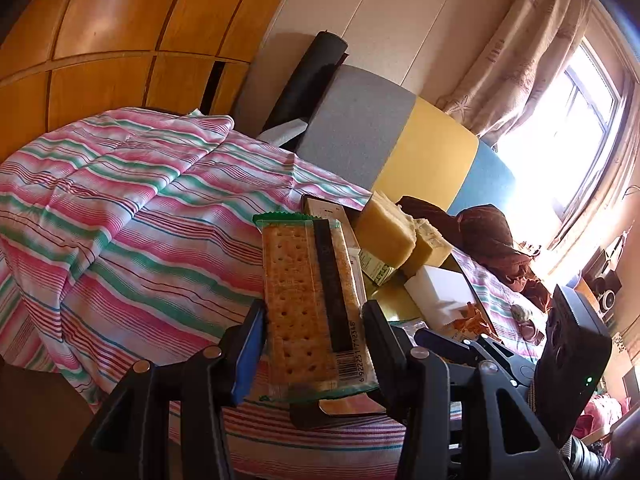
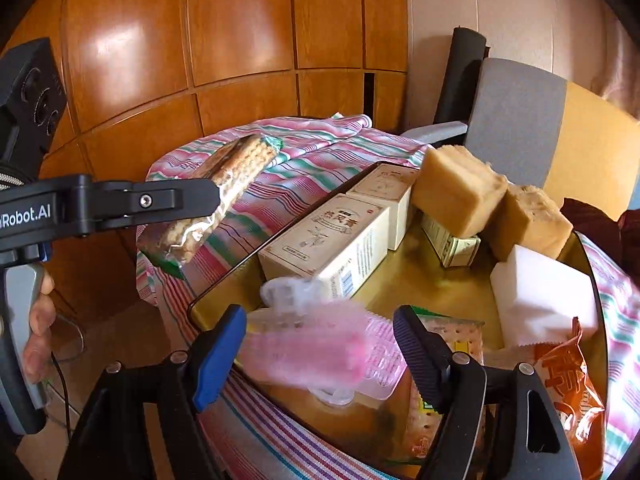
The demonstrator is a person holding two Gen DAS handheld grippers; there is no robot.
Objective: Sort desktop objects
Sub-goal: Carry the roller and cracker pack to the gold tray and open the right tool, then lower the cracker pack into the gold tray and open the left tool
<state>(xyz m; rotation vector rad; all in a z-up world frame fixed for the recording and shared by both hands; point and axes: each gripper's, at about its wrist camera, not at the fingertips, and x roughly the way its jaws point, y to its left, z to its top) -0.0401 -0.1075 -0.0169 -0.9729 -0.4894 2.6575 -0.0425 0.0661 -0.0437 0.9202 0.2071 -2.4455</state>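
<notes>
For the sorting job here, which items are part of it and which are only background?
Job:
cracker packet held in left gripper
pink plastic item between right gripper fingers
tray with cream boxes, sponge blocks

Background:
striped blanket
wooden wardrobe
curtain

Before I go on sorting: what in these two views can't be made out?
- Pink object, right wrist view: motion-blurred; whether the right gripper touches it is unclear.
- Green carton, right wrist view: mostly hidden under the tan sponge block.
- Cracker pack, left wrist view: hides the tray behind it.
</notes>
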